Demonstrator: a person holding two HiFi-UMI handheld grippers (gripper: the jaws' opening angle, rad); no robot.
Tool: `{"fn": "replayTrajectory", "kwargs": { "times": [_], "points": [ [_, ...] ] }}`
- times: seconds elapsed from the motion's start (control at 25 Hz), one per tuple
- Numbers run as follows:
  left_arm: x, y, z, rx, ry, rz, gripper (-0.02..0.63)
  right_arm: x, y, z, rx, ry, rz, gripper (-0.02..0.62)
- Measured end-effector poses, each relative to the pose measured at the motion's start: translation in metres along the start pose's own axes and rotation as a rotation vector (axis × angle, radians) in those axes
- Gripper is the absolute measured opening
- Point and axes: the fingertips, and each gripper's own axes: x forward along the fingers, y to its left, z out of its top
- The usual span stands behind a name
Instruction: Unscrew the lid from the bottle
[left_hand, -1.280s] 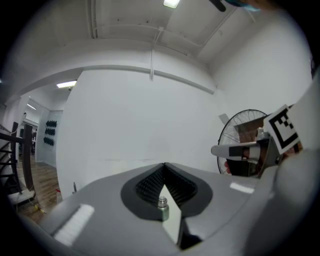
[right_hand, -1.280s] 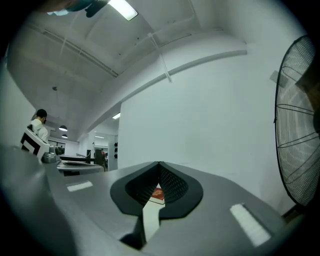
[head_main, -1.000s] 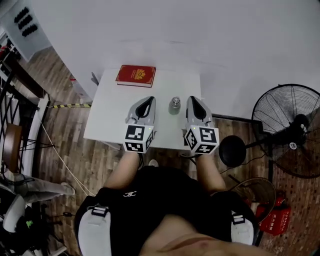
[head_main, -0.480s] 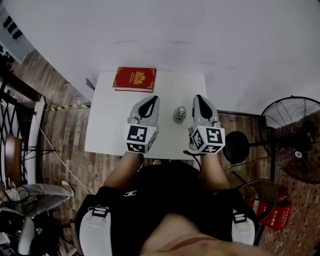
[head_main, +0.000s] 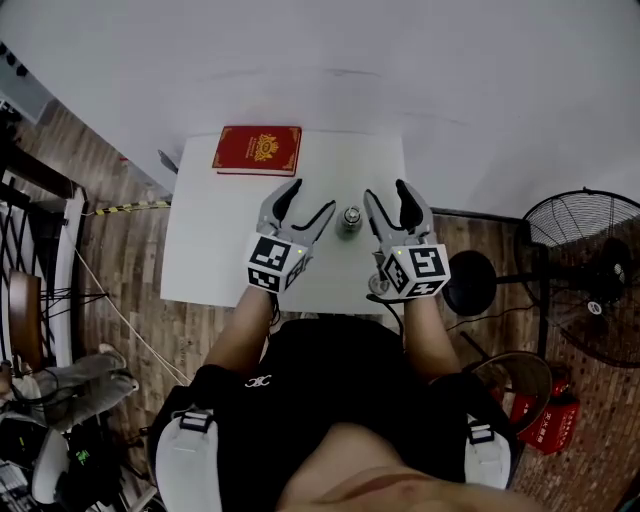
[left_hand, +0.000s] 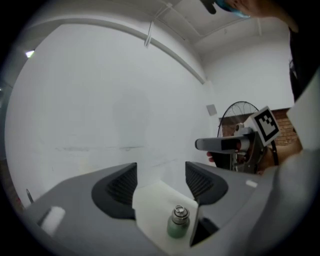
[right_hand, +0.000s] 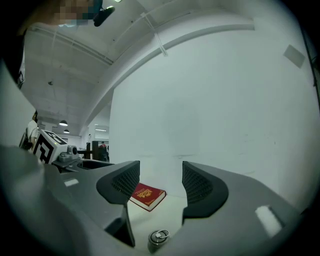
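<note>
A small green bottle (head_main: 351, 218) with a silver screw lid stands upright on the white table (head_main: 215, 250), between my two grippers. My left gripper (head_main: 308, 204) is just left of it and my right gripper (head_main: 388, 200) just right of it. Both sets of jaws have just been opening and now stand wide apart, with no pad touching the bottle. In the left gripper view the bottle (left_hand: 177, 223) shows low, by the right-hand jaw of the gripper (left_hand: 160, 181). In the right gripper view only the lid top (right_hand: 159, 238) shows, low between the jaws of the gripper (right_hand: 160, 181).
A red book (head_main: 257, 149) lies at the table's far edge, also in the right gripper view as the book (right_hand: 147, 195). A white wall rises behind the table. A black round stool (head_main: 468, 283) and a standing fan (head_main: 590, 265) are on the wooden floor to the right.
Both grippers went from shut to wide open. They also drew closer to the bottle, and the left one turned its jaws toward it.
</note>
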Motion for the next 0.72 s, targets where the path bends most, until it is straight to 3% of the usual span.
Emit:
{"fn": "replayTrajectory", "kwargs": {
  "times": [0.4,0.72],
  "points": [
    [0.013,-0.022,-0.06,-0.011,0.059,-0.126,0.331,-0.003,-0.011,-0.054,-0.005,0.097,-0.005,0.241],
    [0.021,-0.04,-0.106,-0.019,0.109,-0.214,0.331,-0.007,-0.003,-0.11,-0.016,0.206,0.046,0.241]
  ]
}}
